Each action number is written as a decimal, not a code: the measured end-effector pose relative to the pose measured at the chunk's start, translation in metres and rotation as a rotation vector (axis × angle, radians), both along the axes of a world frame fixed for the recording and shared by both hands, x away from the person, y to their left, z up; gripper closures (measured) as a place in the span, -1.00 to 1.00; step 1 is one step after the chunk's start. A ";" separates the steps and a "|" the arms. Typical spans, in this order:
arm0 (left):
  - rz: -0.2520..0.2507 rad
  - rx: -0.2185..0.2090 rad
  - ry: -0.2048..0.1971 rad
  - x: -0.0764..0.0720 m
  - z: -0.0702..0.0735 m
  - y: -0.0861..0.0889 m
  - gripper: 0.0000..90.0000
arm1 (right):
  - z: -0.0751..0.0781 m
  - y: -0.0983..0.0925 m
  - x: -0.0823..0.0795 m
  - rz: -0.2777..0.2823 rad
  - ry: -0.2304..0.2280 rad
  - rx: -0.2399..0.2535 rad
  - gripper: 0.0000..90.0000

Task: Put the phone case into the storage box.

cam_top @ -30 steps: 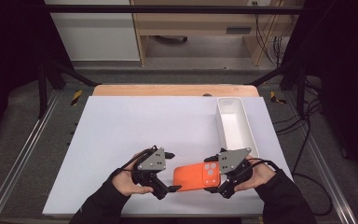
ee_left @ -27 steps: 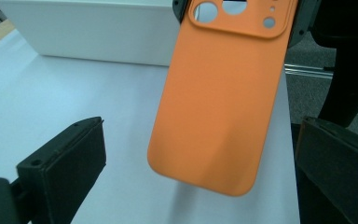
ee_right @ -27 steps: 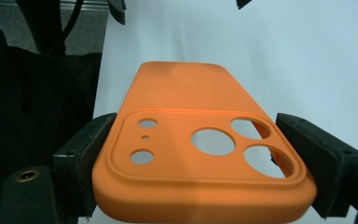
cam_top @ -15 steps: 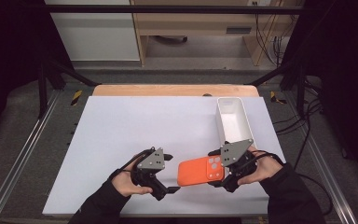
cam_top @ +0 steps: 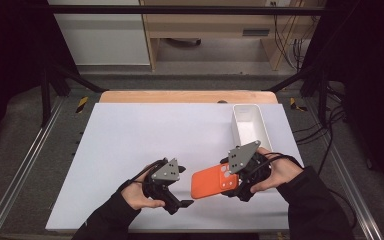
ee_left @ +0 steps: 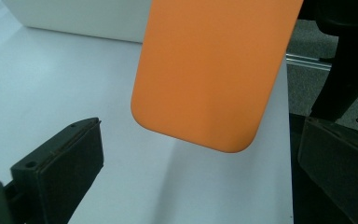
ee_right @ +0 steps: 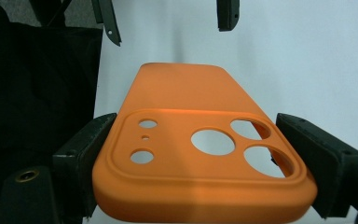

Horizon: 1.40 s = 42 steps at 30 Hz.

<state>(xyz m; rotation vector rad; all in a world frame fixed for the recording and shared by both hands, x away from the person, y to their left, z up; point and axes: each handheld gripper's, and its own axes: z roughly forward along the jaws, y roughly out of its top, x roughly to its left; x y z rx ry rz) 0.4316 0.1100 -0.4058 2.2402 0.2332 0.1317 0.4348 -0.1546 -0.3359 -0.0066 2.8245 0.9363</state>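
High view: right gripper (cam_top: 228, 184) clamps the orange phone case (cam_top: 209, 181) near the table's (cam_top: 130, 135) front edge. Right gripper view: jaws pinch its camera end; light, flexible, probably slippery. Left gripper view: left gripper (ee_left: 205, 186) open.

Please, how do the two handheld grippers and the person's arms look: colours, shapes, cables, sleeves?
Both the left gripper and the right gripper are black, each topped by a grey three-cornered plate with small holes. Their jaws are blocky black pads. A thin black cable loops over the right hand. The person wears black long sleeves.
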 end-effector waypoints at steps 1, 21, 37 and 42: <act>0.000 0.004 0.000 0.000 0.000 0.000 -1.00 | 0.001 0.001 0.000 0.001 -0.001 -0.007 -0.64; -0.034 0.075 0.000 0.000 -0.003 -0.010 -1.00 | 0.005 0.020 0.003 0.009 0.019 -0.161 -0.64; -0.038 0.125 -0.002 0.002 -0.004 -0.018 -1.00 | 0.011 0.031 0.003 0.008 0.027 -0.230 -0.64; -0.040 0.142 -0.003 0.002 -0.005 -0.021 -1.00 | 0.010 0.035 0.005 0.004 0.031 -0.262 -0.64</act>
